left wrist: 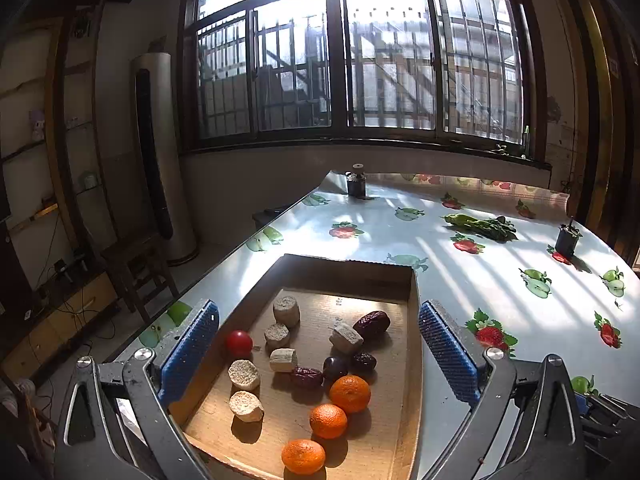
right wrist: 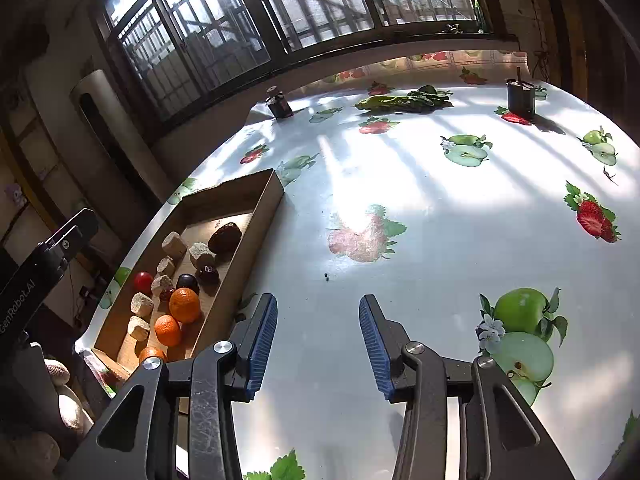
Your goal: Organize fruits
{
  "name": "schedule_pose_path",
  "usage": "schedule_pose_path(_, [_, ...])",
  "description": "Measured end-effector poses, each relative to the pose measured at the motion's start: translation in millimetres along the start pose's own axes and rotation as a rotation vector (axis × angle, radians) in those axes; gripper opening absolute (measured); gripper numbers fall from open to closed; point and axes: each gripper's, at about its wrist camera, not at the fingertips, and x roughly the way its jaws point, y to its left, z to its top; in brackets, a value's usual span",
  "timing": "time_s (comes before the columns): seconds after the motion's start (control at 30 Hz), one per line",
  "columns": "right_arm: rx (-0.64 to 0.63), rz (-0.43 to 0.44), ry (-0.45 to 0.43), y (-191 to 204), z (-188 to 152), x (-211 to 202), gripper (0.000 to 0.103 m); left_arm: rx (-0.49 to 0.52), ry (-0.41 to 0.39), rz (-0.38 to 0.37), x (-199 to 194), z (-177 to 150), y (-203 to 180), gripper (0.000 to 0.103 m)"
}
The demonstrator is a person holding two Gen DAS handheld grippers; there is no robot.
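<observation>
- Left tool [left wrist: 319, 354]: spread wide with nothing in it, hovering above the cardboard tray [left wrist: 412, 360].
- Right tool [right wrist: 318, 346]: parted about halfway and holding nothing, over bare bench [right wrist: 440, 216] just right of the tray.
- In the tray, nearest first: three oranges [left wrist: 328, 421], pale cut chunks [left wrist: 246, 406], a dark plum [left wrist: 335, 367], red dates [left wrist: 372, 323] and a small red fruit [left wrist: 239, 343], all loosely mixed.
- Far across the bench: leafy greens [right wrist: 404, 102] between two dark holders [right wrist: 520, 98].
- Judgement: the fruits are gathered in the tray but not grouped by kind, so sorting looks barely begun.
</observation>
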Motion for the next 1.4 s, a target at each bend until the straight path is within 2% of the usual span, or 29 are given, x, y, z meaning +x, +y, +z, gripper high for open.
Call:
schedule_pose_path(0.13, [-0.044, -0.024, -0.024, 11.1, -3.5, -5.0, 0.047, 0.006, 0.029, 0.053, -0.3, -2.9, 5.5, 0.1])
schedule_pose_path(0.27, [-0.08, -0.034, -0.045, 21.0, -8.6, -4.9, 0.053, 0.01, 0.08, 0.098, 7.4, -8.5, 14.0, 0.1])
schedule_pose_path(0.47, [-0.15, -0.07, -0.042, 35.3, -17.3, -1.3, 0.053, -0.026, 0.169, 0.067, 24.2, -17.3, 23.2, 0.1])
schedule_pose_path(0.6, [-0.173, -0.096, -0.064, 40.0, -20.0, -4.0, 0.054, -0.013, 0.183, 0.053, 26.0, -21.7, 19.8, 0.1])
schedule_pose_path(0.97, [-0.222, -0.104, -0.078, 53.8, -25.7, -3.6, 0.055, -0.036, 0.124, 0.061, 14.5, -22.3, 23.0, 0.1])
schedule_pose_path(1.2, [-0.246, -0.09, -0.115, 60.4, -29.4, -11.8, 0.055, -0.106, 0.012, 0.195, -17.9, -24.7, 35.7, 0.1])
schedule_pose_path(1.33, [-0.283, -0.079, -0.119, 70.0, -28.2, -14.4, 0.055, -0.127, 0.016, 0.124, -23.3, -22.1, 44.0, 0.103])
schedule_pose_path(1.4, [-0.301, -0.07, -0.119, 76.2, -25.8, -14.9, 0.055, -0.144, 0.024, 0.118, -23.2, -21.6, 48.1, 0.103])
